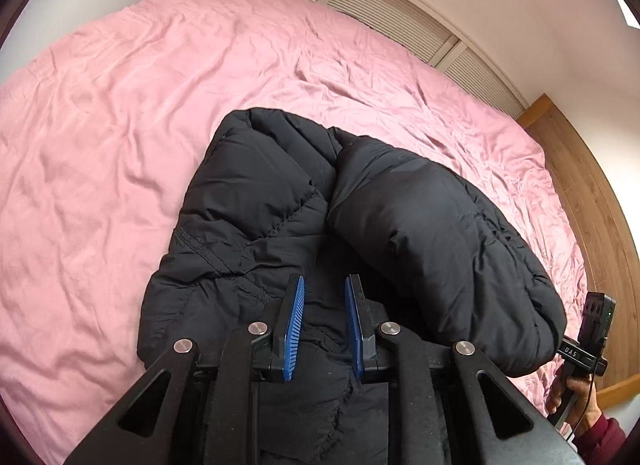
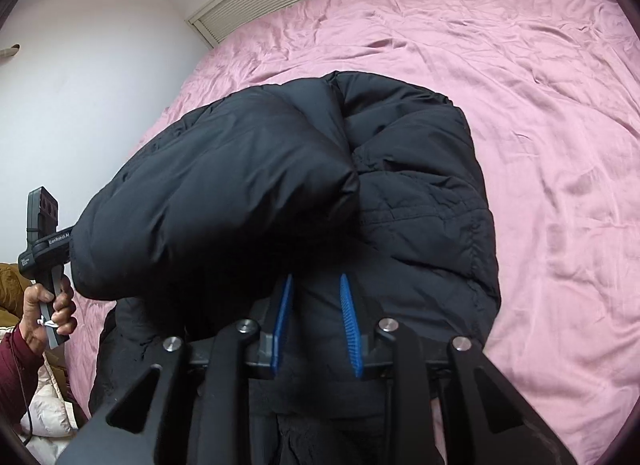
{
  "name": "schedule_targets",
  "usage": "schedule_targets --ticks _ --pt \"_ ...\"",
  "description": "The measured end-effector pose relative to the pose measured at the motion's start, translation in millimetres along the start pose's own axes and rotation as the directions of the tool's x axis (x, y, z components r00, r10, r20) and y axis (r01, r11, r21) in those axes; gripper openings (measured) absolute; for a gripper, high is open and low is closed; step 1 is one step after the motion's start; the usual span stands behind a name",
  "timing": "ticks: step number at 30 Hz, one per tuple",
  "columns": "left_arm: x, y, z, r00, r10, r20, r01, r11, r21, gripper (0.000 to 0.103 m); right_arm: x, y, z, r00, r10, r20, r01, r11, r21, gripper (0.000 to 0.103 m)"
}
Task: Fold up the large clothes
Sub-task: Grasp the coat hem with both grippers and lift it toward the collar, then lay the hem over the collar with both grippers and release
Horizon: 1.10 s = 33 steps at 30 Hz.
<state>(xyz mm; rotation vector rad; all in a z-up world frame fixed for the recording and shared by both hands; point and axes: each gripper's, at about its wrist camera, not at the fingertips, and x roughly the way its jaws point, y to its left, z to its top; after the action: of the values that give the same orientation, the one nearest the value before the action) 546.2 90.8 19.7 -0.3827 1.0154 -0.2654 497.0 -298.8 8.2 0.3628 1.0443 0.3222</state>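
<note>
A black puffer jacket (image 1: 360, 205) lies partly folded on the pink bedsheet (image 1: 120, 125). One puffy sleeve lies folded across the body. My left gripper (image 1: 325, 285) hovers over the jacket's near part with its blue pads apart and nothing between them. My right gripper (image 2: 316, 281) also hovers over the jacket (image 2: 400, 165), its blue pads apart and empty. The folded sleeve (image 2: 220, 185) bulges just left of it. The right gripper's handle and the hand on it show at the right edge of the left wrist view (image 1: 588, 345). The left one's handle shows in the right wrist view (image 2: 48, 249).
The pink bedsheet (image 2: 540, 125) spreads wide around the jacket. A louvred panel (image 1: 392, 5) and white wall run behind the bed. A wooden bed frame (image 1: 592, 185) edges the right side. Other clothes, brown and white (image 2: 44, 405), lie at the bed's left side.
</note>
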Motion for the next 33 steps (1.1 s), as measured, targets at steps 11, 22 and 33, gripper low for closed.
schedule_targets --ticks 11,22,33 --pt "-1 -88 28 0.999 -0.025 0.047 0.014 0.978 0.208 0.057 -55 57 56 0.991 -0.037 0.13 0.055 0.99 -0.133 0.059" --pt "95 -101 -16 0.992 0.115 -0.052 -0.09 0.933 0.347 0.06 35 73 31 0.996 -0.093 -0.015 0.086 0.961 -0.265 0.06" --pt "142 -73 -54 0.985 0.172 0.006 -0.161 0.909 0.384 0.061 100 22 -15 0.99 -0.102 -0.093 0.085 0.982 -0.167 0.077"
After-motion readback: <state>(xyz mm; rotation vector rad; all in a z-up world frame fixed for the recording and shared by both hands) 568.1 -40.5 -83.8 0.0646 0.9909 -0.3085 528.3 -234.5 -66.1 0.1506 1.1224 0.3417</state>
